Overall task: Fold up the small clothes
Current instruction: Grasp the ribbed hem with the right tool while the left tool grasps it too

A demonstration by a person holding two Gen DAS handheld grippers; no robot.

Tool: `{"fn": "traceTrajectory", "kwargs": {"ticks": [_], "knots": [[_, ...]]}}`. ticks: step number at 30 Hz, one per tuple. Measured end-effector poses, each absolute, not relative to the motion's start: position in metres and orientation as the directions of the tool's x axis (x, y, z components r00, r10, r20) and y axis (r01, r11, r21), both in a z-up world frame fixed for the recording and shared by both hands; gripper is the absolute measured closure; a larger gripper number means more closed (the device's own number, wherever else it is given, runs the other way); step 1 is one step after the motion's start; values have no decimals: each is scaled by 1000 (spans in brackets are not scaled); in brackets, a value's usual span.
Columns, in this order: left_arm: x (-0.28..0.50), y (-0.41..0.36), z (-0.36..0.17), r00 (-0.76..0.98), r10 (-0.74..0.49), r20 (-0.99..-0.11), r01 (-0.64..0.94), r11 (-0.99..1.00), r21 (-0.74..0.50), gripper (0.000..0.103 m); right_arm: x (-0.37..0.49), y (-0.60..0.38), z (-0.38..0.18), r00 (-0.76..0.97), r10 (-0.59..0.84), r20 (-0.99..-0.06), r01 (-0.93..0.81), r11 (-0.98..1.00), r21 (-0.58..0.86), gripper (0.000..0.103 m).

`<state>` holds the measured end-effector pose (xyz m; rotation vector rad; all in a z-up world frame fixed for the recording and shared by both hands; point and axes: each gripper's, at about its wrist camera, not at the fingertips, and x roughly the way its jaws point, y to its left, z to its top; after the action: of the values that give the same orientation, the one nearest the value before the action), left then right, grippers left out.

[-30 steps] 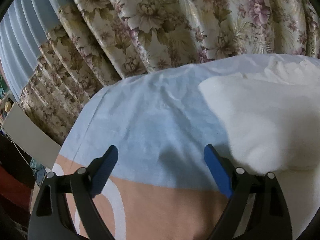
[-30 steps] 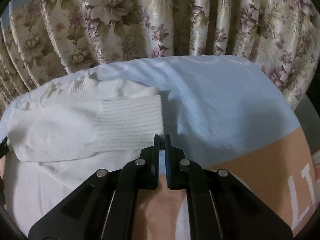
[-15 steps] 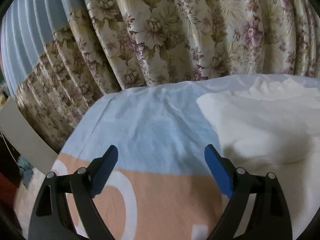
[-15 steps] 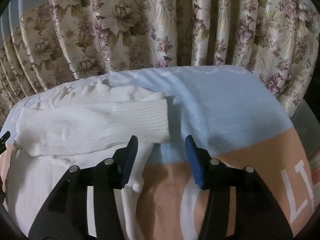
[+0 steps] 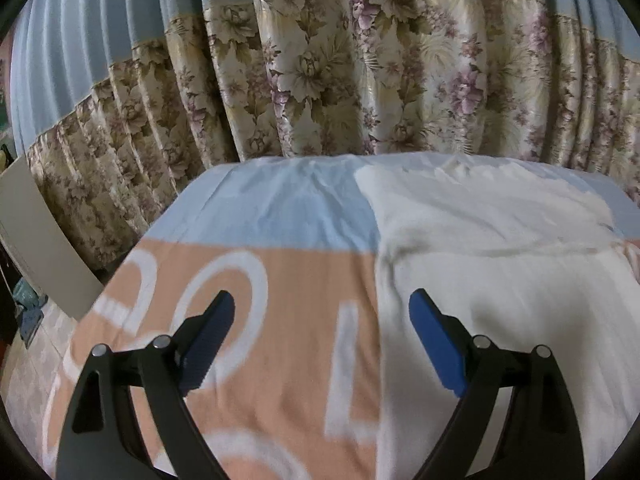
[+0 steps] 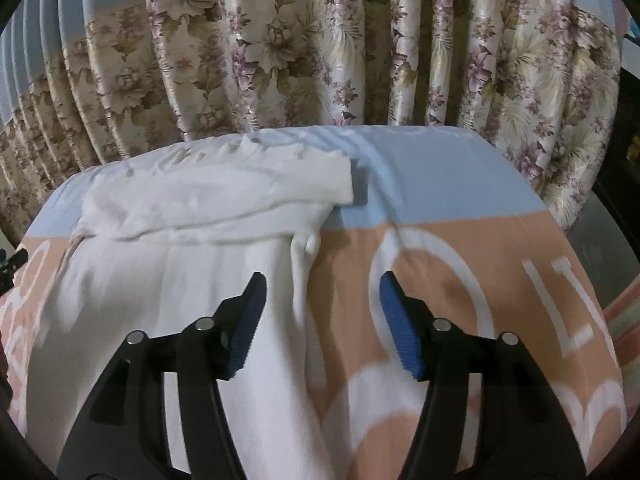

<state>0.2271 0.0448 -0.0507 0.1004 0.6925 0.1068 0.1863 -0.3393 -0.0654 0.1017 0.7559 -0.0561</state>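
Note:
A white knit garment lies flat on the cloth-covered table, with a sleeve folded across its upper part; the ribbed cuff end points right. My left gripper is open and empty, hovering over the garment's left edge. My right gripper is open and empty, hovering over the garment's right edge. Both hold nothing.
The table cloth is peach with white letters and a light blue band at the far side. Floral curtains hang close behind the table. A white board leans at the left; floor shows beyond the table's left edge.
My right gripper opened and let go of the sleeve cuff, which now lies folded across the garment. Both grippers drew back toward the near side of the table.

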Motion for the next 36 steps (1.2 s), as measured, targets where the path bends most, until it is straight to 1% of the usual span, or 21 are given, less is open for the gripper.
{"fn": "traceTrajectory", "kwargs": {"ticks": [5,6,11,17,20,22,25,26,27,28,29,30,31,33,36], "knots": [[152,45,-70,734,113,-670,-50,992,114,14,122,-332,-69,720,-5,-694,49,998,44,38],[138,46,-73,728,107,-677,-56,994,97,14,115,-331,-71,718,-1,-696,44,998,44,37],[87,41,-84,707,67,-704,-52,998,42,14,60,-324,-84,699,33,-714,25,997,71,36],[62,34,-84,710,56,-702,-49,998,30,13,31,-317,-103,658,57,-751,46,992,115,36],[54,25,-90,697,52,-716,-22,998,51,13,24,-317,-117,629,54,-775,70,990,126,36],[50,19,-94,692,53,-720,-7,998,68,13,21,-316,-118,631,49,-774,70,990,119,36],[49,12,-100,659,45,-751,15,997,73,12,16,-311,-120,625,47,-779,65,992,111,37],[48,13,-101,657,42,-753,14,998,68,12,15,-309,-120,629,42,-776,60,993,102,39],[47,12,-102,660,44,-750,15,997,71,12,12,-305,-121,637,35,-770,43,996,80,45],[45,10,-103,666,47,-745,19,997,80,12,11,-303,-121,646,53,-762,20,996,86,61],[44,10,-103,670,52,-740,17,996,85,12,8,-302,-120,655,78,-752,6,994,108,72],[43,8,-103,677,64,-733,11,995,97,12,6,-298,-120,661,88,-745,5,993,121,88],[43,6,-103,681,73,-729,11,994,110,12,5,-295,-120,669,73,-739,6,995,104,91],[43,2,-104,684,91,-724,15,990,139,12,3,-289,-122,690,41,-723,10,998,66,91],[43,6,-105,680,80,-729,13,993,121,12,3,-285,-123,698,23,-715,11,999,42,92]]}}
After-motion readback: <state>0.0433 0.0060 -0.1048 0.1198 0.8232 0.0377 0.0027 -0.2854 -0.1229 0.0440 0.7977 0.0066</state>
